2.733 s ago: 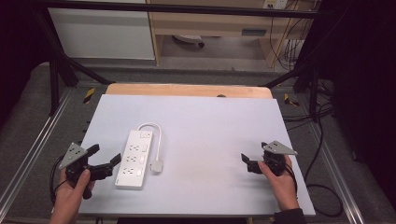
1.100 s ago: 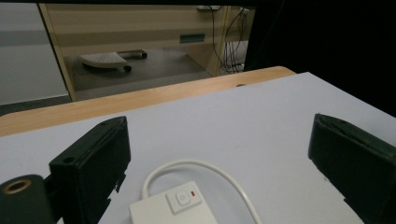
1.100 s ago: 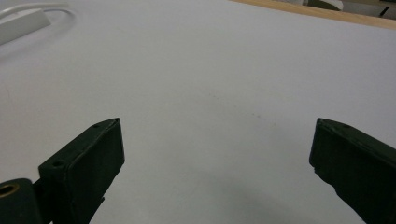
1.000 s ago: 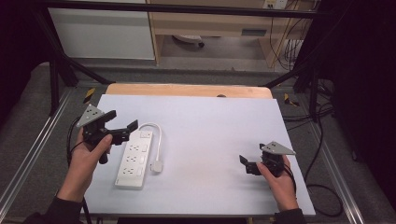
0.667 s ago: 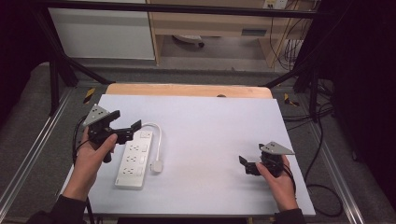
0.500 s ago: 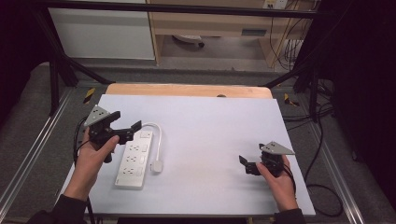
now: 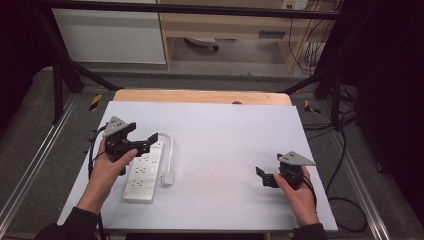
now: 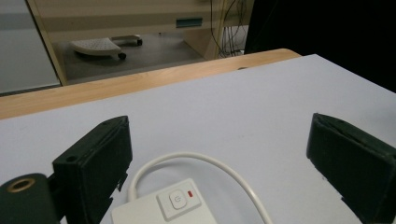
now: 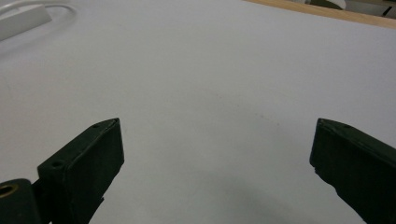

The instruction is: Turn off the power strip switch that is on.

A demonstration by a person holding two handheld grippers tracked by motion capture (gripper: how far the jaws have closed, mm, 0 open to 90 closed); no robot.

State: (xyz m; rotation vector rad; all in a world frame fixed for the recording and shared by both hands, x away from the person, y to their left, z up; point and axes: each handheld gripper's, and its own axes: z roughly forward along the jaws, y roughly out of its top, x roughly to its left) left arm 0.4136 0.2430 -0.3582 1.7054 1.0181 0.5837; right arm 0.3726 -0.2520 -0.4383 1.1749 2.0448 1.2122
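Note:
A white power strip (image 7: 141, 173) lies lengthwise on the left half of the white table (image 7: 227, 135), its cord (image 7: 170, 149) looping round to a plug (image 7: 167, 178) beside it. My left gripper (image 7: 149, 141) hovers open over the strip's far end. In the left gripper view the jaws of that gripper (image 8: 219, 161) stand wide apart, with the strip's switch end (image 8: 164, 208) and the cord (image 8: 210, 162) between and below them. My right gripper (image 7: 263, 177) rests open near the right front of the table, above bare surface (image 9: 217, 158). The strip (image 9: 22, 21) lies far off at its upper left.
A wooden strip (image 7: 200, 96) edges the table's far side. Black frame legs (image 7: 65, 75) and metal rails (image 7: 30, 170) flank the table. Cables (image 7: 345, 200) lie on the floor at the right. A cabinet (image 8: 140, 18) stands beyond the table.
My left gripper rose from the table's near left edge and moved forward and right over the power strip's far end. The right gripper has barely moved.

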